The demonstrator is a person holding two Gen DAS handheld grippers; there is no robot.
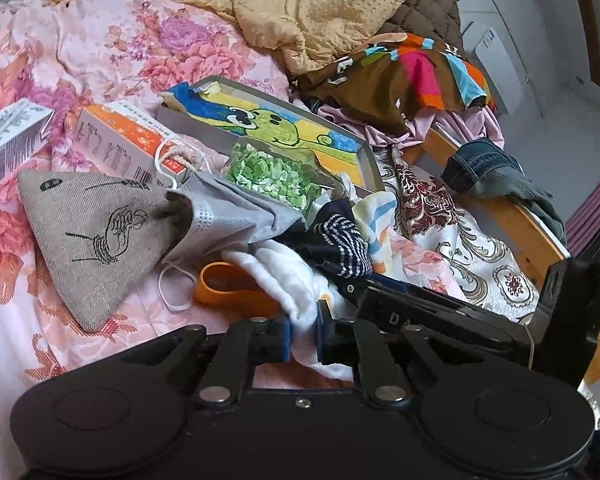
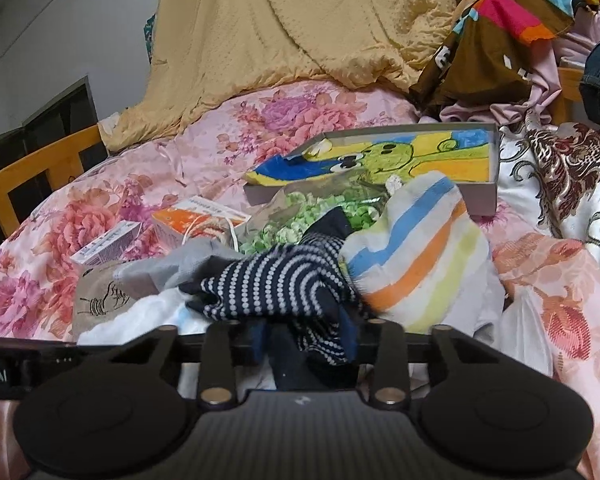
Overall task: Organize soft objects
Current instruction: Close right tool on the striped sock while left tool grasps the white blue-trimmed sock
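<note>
My left gripper (image 1: 304, 330) is shut on a white sock (image 1: 292, 280) low over the floral bedspread (image 1: 100, 52). My right gripper (image 2: 306, 338) is shut on a navy sock with white dotted stripes (image 2: 284, 284); it also shows in the left wrist view (image 1: 342, 242). A pastel striped sock (image 2: 420, 256) lies just right of the navy one. A grey face mask (image 1: 224, 216) and a beige drawstring pouch (image 1: 96, 232) lie left of the pile. An orange band (image 1: 228, 284) lies under the white sock.
A grey shallow box with a cartoon drawing (image 1: 268, 120) lies behind the pile, with a bag of green bits (image 1: 272, 172) against it. Two cartons (image 1: 116, 140) (image 1: 8, 136) lie at left. A yellow quilt (image 2: 300, 20), colourful clothes (image 1: 412, 76) and the wooden bed rail (image 1: 512, 216) border the area.
</note>
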